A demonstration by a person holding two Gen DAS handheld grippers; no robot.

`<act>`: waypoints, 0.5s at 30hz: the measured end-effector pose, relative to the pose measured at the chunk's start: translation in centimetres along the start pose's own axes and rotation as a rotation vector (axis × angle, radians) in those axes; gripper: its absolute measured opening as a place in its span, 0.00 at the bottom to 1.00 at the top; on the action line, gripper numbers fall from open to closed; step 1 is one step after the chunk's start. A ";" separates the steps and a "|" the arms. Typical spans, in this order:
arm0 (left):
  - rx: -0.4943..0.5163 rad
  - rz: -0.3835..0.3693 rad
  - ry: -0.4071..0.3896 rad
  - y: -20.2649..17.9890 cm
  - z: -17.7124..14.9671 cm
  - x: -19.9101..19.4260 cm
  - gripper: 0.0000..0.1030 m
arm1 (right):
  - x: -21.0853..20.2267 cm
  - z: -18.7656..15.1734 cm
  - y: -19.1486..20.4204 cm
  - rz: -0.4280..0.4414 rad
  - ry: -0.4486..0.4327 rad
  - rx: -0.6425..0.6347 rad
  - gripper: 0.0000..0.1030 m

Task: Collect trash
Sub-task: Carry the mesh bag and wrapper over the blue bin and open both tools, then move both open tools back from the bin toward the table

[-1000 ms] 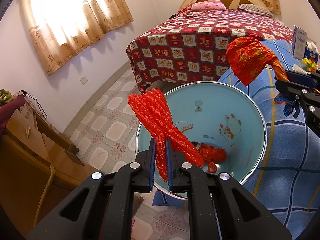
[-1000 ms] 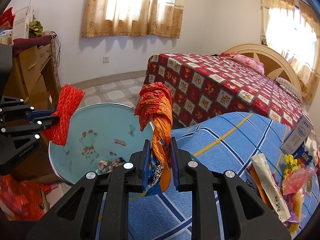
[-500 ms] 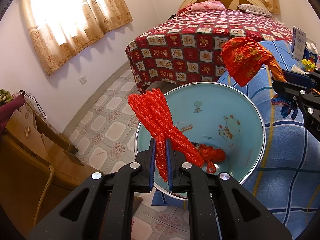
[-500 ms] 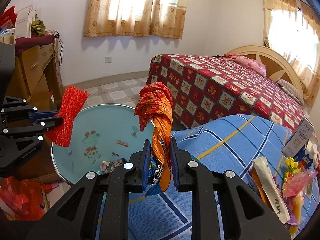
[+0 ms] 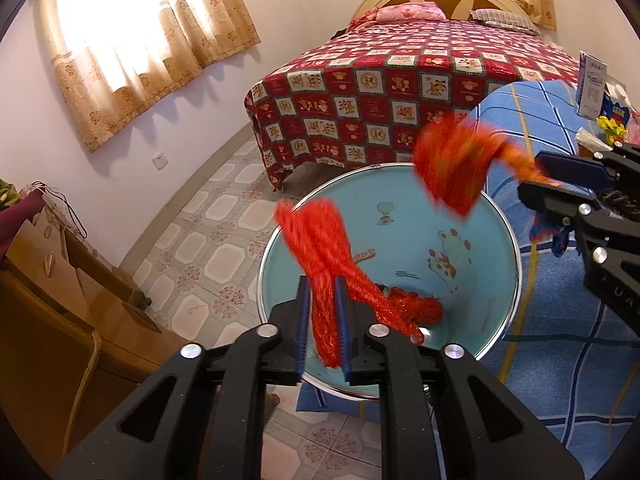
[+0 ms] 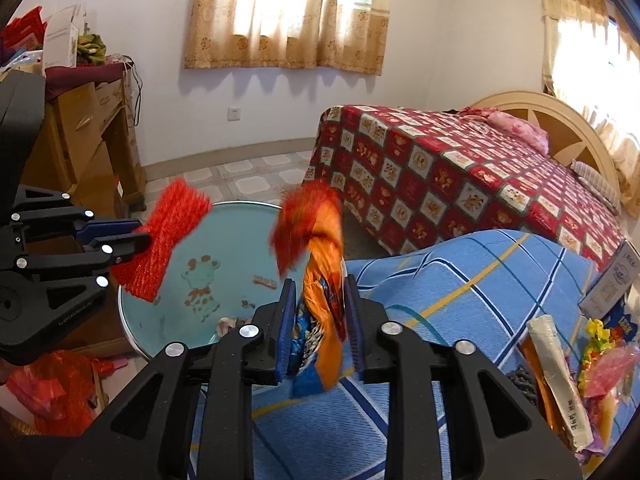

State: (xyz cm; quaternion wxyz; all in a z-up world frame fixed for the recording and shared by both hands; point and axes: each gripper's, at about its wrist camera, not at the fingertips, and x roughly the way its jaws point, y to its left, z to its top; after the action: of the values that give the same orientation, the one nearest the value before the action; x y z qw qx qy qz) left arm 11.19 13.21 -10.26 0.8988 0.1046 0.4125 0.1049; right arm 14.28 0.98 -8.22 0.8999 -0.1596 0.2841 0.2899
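- My left tongs (image 5: 322,324) have just been opening over the blue basin (image 5: 496,248); the red mesh netting (image 5: 320,248) is still between the pads, but they have eased apart and it looks close to slipping free
- My right tongs (image 6: 318,328) have just been opening too; the orange snack wrapper (image 6: 320,264) stands between the blue pads with a gap showing on both sides, and its top is smeared with motion, where half a second ago it was sharp and pinched tight
- Both pieces hang above the basin's mouth, the netting over its near-left rim, the wrapper over its far-right edge beside the blue striped cloth (image 6: 460,280)
- In the basin's bottom there is already a red bundle (image 5: 416,308)
- I judge this is the release: both pieces should fall in, though the wrapper sits near the rim and may catch on it or land on the cloth
- More wrappers (image 6: 556,372) lie on the cloth to my right, so collecting is not finished
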 end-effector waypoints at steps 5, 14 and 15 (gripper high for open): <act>-0.005 0.003 -0.009 -0.1 -0.1 -0.1 0.46 | -0.1 -0.2 -0.3 0.004 -0.001 0.022 0.48; -0.012 0.002 -0.009 -0.1 -0.1 -0.1 0.51 | -0.4 -0.5 -0.5 0.000 -0.006 0.038 0.52; -0.012 0.001 -0.009 -0.1 -0.1 -0.1 0.52 | -0.4 -0.5 -0.5 -0.002 -0.007 0.039 0.53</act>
State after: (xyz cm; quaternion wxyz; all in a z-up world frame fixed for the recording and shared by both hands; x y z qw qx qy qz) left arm 11.07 13.12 -10.23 0.9011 0.1000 0.4080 0.1076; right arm 14.10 0.16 -8.30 0.9040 -0.1414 0.2863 0.2841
